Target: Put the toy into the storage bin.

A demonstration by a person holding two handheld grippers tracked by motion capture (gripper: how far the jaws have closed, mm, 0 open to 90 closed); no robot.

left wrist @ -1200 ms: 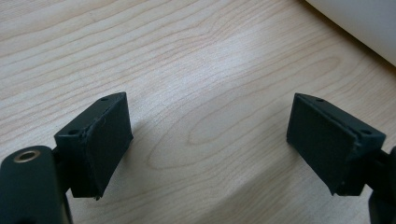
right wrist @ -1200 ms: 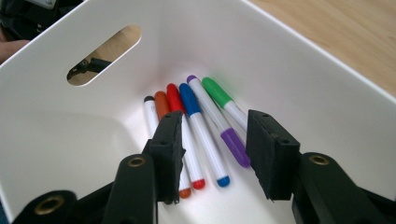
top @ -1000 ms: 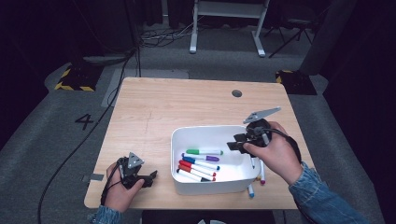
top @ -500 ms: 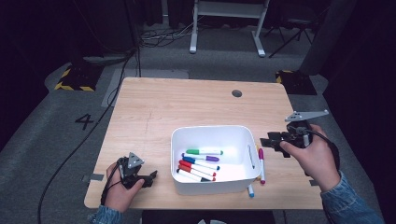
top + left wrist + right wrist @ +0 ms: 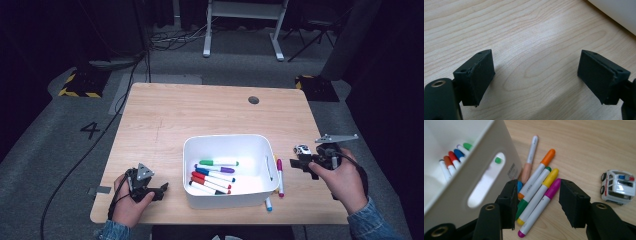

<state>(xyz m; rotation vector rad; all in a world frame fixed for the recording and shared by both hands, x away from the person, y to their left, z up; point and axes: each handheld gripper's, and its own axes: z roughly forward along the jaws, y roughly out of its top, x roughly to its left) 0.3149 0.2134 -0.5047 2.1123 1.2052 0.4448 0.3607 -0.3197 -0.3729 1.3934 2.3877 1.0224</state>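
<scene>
A white bin point(image 5: 227, 141) holds several markers point(image 5: 215, 172), green, purple, blue and red. More markers lie on the wood just right of it, among them a magenta one point(image 5: 280, 176). My right gripper point(image 5: 298, 163) hovers beside them, pointing left. In the right gripper view it point(image 5: 536, 202) is open; its jaws have just been opening with nothing gripped. Beyond them lie the magenta marker point(image 5: 541, 205), yellow point(image 5: 544, 187), green, orange point(image 5: 541, 167) and peach point(image 5: 530, 155) ones. My left gripper point(image 5: 161, 190) rests open at the front left, over bare wood point(image 5: 536, 75).
A small white toy car point(image 5: 301, 149) stands just beyond my right gripper, at the right in the right gripper view point(image 5: 617, 186). The bin's wall point(image 5: 461, 180) has a handle slot. The bin's corner point(image 5: 619, 12) lies ahead of my left gripper. A cable hole point(image 5: 253, 100) sits far back.
My right hand has moved from the bin's right edge out to the right and down beside the loose markers, its jaws standing wider. The left hand has stayed put.
</scene>
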